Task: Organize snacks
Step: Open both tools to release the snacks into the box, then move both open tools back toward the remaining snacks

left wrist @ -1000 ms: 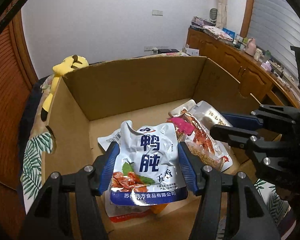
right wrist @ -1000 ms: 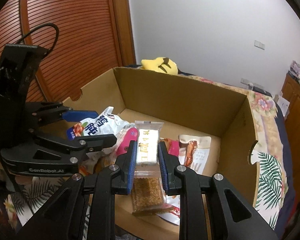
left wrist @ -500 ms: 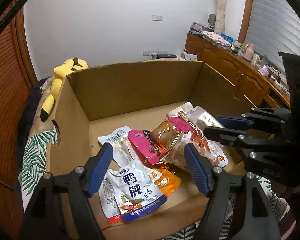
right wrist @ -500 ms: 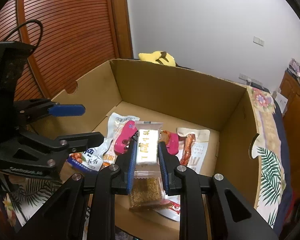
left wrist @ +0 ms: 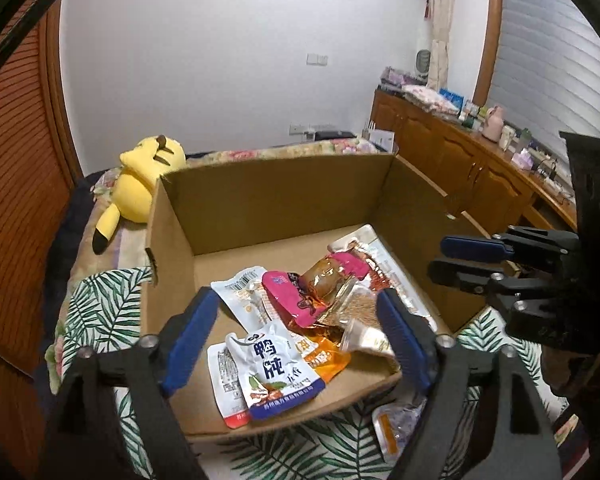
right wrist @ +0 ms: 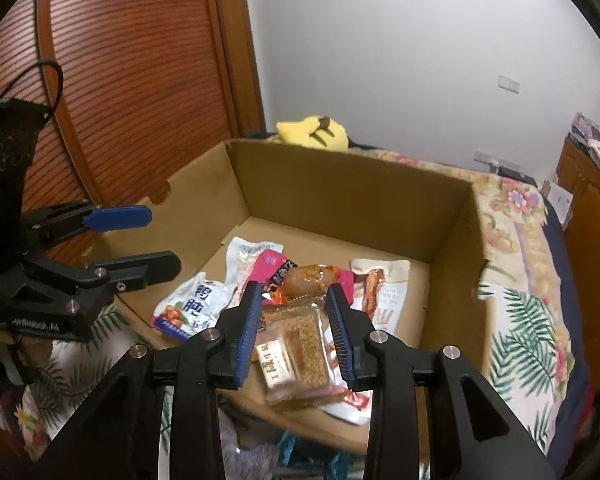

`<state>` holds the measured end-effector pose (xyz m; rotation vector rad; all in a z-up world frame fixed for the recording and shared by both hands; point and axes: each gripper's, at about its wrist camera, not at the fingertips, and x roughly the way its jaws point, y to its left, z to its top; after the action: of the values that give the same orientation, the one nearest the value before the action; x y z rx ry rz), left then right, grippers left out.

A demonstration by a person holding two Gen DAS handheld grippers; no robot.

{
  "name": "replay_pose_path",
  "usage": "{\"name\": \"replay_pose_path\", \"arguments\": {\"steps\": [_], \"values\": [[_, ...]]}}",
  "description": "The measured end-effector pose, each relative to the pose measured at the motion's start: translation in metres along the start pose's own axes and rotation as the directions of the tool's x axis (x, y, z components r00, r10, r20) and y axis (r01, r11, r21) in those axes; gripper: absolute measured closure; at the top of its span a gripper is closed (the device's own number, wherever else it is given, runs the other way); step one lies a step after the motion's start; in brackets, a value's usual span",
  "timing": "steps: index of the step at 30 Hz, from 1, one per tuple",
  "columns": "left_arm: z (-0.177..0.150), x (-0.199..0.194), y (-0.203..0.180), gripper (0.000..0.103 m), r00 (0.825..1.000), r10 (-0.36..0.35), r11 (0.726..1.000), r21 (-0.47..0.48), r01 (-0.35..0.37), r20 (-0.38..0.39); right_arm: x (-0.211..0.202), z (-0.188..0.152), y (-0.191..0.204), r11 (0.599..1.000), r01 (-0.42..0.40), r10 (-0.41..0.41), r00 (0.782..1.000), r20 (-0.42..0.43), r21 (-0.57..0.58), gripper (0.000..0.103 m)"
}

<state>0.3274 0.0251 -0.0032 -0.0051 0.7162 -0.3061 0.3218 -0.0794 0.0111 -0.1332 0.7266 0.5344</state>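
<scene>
The sesame bar in its clear wrapper (right wrist: 296, 354) now lies flat on the heap near the front wall of the cardboard box (right wrist: 352, 200), just below and between the blue pads of the right gripper (right wrist: 296, 334). A second ago those pads pinched it upright; the jaws have just been opening, they stand narrowly parted, and neither pad presses the wrapper, so the bar reads as released. The white-and-blue duck gizzard pouch (left wrist: 274, 372) tells the same story on the other side: held a second ago, it now rests on the box floor below the left gripper (left wrist: 300, 332), whose jaws have just been opening and stand wide with nothing between them

Just beyond both tools sit the pink packet (left wrist: 286, 294), an amber glossy pouch (left wrist: 324, 278) and a white pouch with a red skewer picture (right wrist: 380, 292). In front of the left gripper's right finger, outside the box on the leaf-print cloth (left wrist: 100, 304), lies one small clear packet (left wrist: 396, 426)

Both drops look done; that stray packet is probably next
</scene>
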Motion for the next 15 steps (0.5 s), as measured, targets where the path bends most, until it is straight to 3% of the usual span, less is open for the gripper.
{"name": "replay_pose_path", "arguments": {"steps": [9,15], "values": [[-0.025,-0.041,-0.015,0.012,0.997,-0.005,1.000,0.002,0.005,0.073,-0.071,-0.028,-0.001,0.999,0.032,-0.035,0.996,0.084,0.044,0.070],[-0.053,-0.059,-0.029,0.012,0.994,0.013,1.000,0.007,-0.014,0.109,-0.098,-0.048,0.004,0.997,0.050,-0.057,0.994,0.097,0.066,0.068]]}}
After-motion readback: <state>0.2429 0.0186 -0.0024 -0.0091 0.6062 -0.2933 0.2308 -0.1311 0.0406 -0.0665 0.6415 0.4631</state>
